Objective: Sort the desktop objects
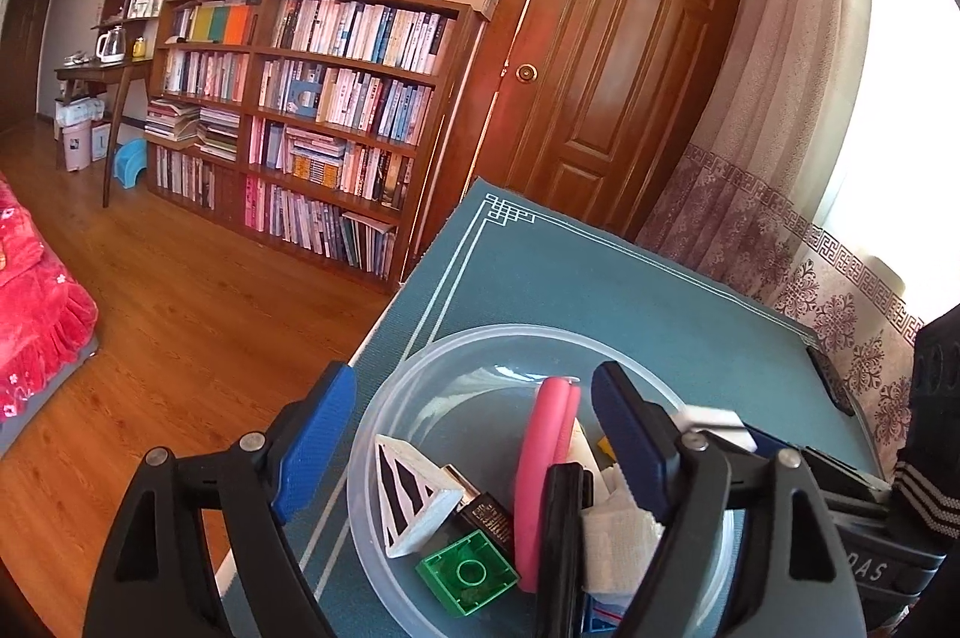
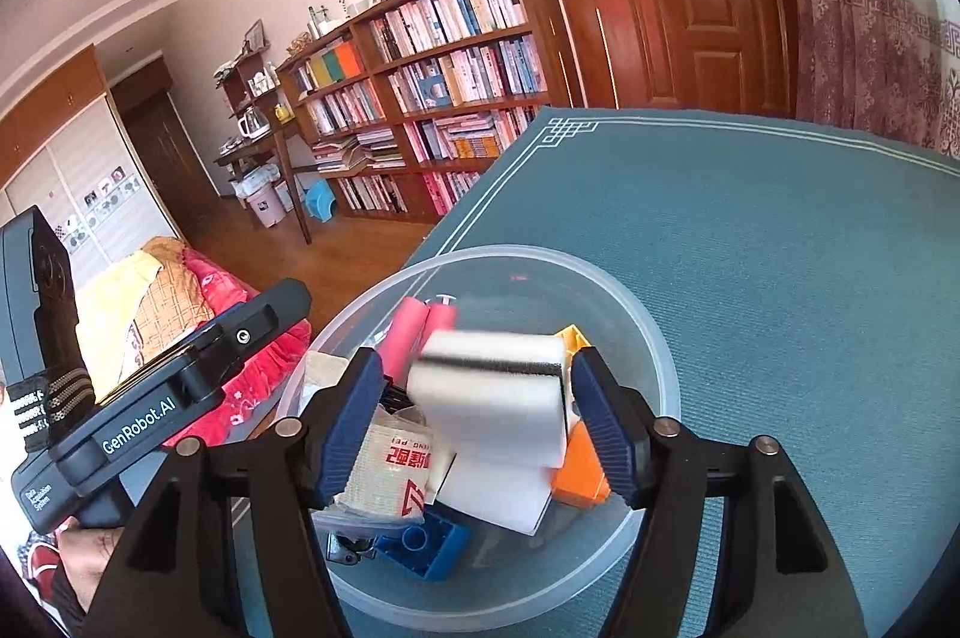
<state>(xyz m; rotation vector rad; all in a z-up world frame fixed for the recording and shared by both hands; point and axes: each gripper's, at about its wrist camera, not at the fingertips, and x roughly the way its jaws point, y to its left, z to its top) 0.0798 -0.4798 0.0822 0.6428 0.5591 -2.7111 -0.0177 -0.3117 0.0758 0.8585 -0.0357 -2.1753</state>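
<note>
A clear plastic bowl stands on the teal table mat. In it lie a zebra-striped triangular block, a green brick, a pink-handled tool, a blue brick, an orange block and a gauze packet. My left gripper is open, straddling the bowl's left rim. My right gripper hangs open over the bowl. A white sponge with a black stripe, blurred, sits between its fingers, against the right pad and apart from the left one.
The bowl is near the table's left edge, with wood floor below. A bookcase, a wooden door and a curtain lie beyond. The left tool's black housing is close on the left, and a red bed cover is further left.
</note>
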